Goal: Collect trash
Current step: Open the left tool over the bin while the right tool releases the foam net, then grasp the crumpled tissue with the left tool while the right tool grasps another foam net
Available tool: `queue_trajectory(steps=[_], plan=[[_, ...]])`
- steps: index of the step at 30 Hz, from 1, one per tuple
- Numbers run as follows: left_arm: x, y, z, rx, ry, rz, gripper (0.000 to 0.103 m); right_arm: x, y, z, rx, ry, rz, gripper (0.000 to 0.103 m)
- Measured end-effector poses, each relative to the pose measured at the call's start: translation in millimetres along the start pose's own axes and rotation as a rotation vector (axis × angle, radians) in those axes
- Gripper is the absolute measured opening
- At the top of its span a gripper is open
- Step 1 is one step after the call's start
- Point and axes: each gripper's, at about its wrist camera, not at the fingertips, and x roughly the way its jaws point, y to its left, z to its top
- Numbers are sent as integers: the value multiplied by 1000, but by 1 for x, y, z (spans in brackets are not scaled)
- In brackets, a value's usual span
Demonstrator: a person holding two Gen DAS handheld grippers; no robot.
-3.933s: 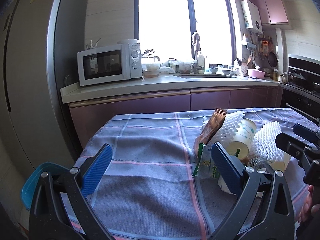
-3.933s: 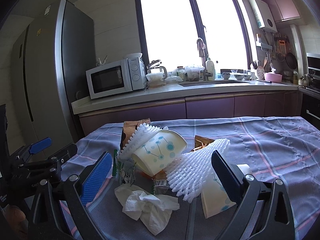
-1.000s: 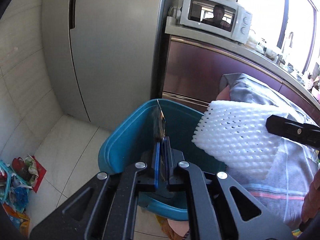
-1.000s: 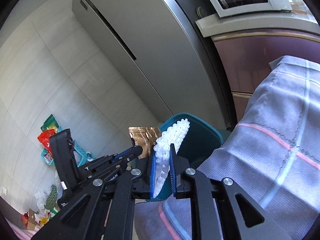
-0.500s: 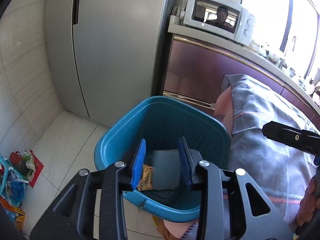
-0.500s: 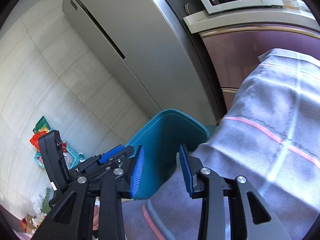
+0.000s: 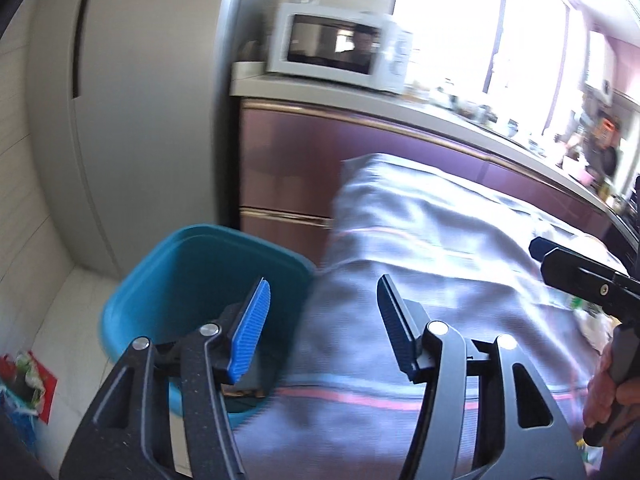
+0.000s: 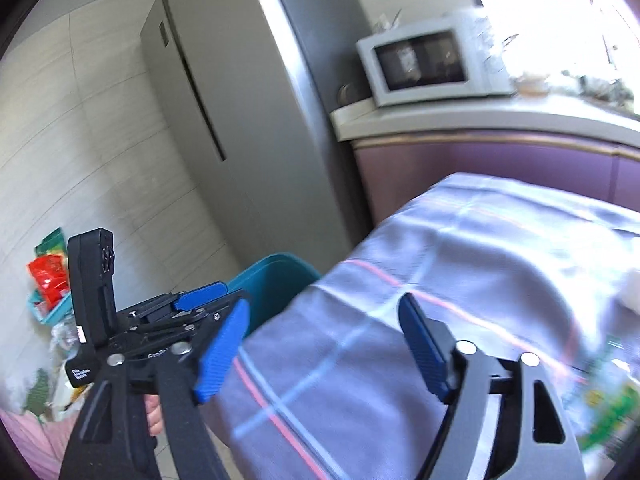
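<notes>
now the teal bin [image 7: 192, 280] sits on the floor below and to the left of the left gripper [image 7: 320, 328], against the draped edge of the tablecloth [image 7: 420, 272]. a brown scrap shows low in the bin behind the left finger, blurred. a second ago the left gripper pinched a brown wrapper and the right gripper [image 8: 324, 348] pinched a white foam net over the bin; both jaws have just been opening and now stand apart with nothing between them. both views have swung from the bin toward the table. ahead and right of the right gripper, blurred trash [image 8: 608, 408] with green print lies on the cloth. beyond are the fridge [image 7: 132, 92] and microwave [image 7: 340, 48].
</notes>
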Motion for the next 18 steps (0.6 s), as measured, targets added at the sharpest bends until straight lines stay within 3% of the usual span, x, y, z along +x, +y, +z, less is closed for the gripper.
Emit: queue_trajectory(steps=[5,18], plan=[[2,-48,-1,77,7,-95,58,-46,-23,-11,10,-72,-76,83],[11,-179,-20,257,71,-359,60,-160,-98,-50,173,-209,-381,79]])
